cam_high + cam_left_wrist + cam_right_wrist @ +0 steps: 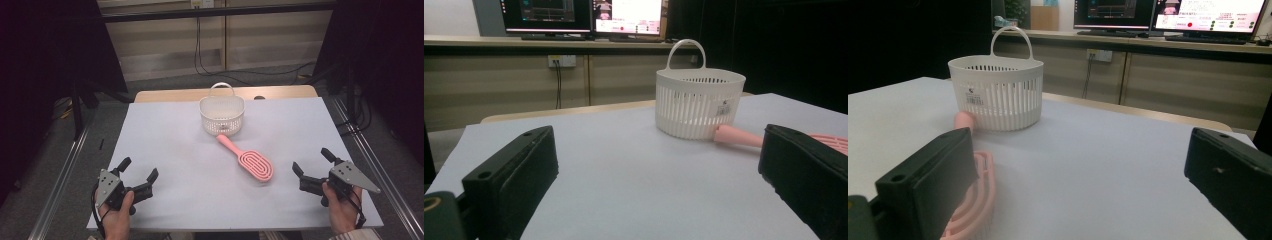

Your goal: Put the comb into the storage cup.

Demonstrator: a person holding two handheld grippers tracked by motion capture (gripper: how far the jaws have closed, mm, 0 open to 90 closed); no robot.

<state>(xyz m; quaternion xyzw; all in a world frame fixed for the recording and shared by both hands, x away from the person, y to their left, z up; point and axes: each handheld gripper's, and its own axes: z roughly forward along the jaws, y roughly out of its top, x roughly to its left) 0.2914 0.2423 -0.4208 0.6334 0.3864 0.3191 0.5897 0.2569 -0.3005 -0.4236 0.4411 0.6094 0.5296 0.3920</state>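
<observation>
Here, in the high view, the pink hairbrush (247,159) lies flat on the pale surface (175,150), its long axis on a diagonal: the handle tip points up and left at the white basket (222,115) and sits just beside its foot, while the oval head reaches down and right. The right tongs (312,165) stand released and bare near that head, off to its right. The left tongs (138,169), also released and bare, rest well apart at the near left corner. The right hand is plainly the nearer one.

Next, in the left gripper view, the handle (738,136) shows past the right-hand jaw, its end at the basket wall (699,107); whether the two touch I cannot tell. Nothing lies between the wide-set jaws.

Lastly, in the right gripper view, the brush head (975,195) lies close in, partly behind the left-hand jaw, with the handle running away toward the basket (996,95). The jaws gape, gripping nothing. I judge a short reach left by the right tongs would straddle the brush across its axis.
</observation>
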